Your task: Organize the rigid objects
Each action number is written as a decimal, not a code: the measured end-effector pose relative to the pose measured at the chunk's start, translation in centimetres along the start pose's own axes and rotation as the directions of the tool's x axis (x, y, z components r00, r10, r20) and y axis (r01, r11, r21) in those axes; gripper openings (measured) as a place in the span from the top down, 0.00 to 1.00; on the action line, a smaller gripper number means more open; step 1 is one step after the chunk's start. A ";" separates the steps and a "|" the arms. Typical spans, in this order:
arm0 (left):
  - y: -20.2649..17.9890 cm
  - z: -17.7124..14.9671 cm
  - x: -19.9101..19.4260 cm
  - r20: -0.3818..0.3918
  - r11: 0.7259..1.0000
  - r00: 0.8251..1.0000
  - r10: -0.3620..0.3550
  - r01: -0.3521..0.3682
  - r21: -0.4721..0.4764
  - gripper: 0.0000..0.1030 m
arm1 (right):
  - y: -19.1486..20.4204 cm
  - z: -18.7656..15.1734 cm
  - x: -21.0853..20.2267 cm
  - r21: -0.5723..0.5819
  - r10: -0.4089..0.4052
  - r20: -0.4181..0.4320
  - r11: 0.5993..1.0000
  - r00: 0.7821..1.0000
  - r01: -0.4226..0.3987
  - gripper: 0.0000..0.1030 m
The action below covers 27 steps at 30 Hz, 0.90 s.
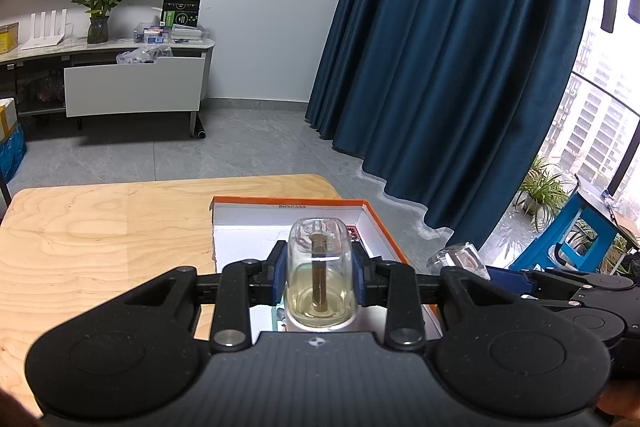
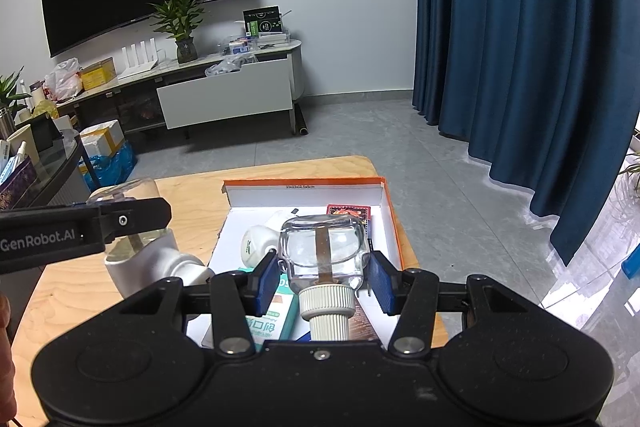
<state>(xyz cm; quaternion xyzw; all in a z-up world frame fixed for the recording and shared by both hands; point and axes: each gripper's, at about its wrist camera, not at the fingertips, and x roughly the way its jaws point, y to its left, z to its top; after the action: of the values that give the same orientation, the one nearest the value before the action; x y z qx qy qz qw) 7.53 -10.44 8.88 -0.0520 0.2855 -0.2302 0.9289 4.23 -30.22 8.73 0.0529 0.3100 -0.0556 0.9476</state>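
Right wrist: orange box (image 2: 390,223) holds card pack (image 2: 349,211), white bottle (image 2: 258,241).

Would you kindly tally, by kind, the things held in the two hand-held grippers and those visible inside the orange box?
Glass bottles: 2 (yellow-liquid bottle, ribbed-cap bottle)
White plastic bottle: 1
Small cartons: 2 (red carton, teal carton)
Total: 5; anything hidden beneath them is not counted.

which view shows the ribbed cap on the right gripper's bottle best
The right wrist view: the ribbed cap sits front and centre below the clear bottle, fully lit. The left wrist view catches only that bottle's clear body at its right edge; the cap is hidden.
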 end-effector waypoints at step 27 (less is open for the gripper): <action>0.0 0.0 0.0 0.000 1.000 1.000 -0.001 0.001 0.002 0.68 | 0.2 0.0 -0.2 -0.002 0.003 0.001 1.000 1.000 -0.003 0.42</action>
<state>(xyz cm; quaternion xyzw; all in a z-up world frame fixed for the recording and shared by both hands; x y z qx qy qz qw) 7.53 -10.40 8.90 -0.0510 0.2853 -0.2309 0.9288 4.12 -29.97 8.87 0.0522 0.3094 -0.0540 0.9480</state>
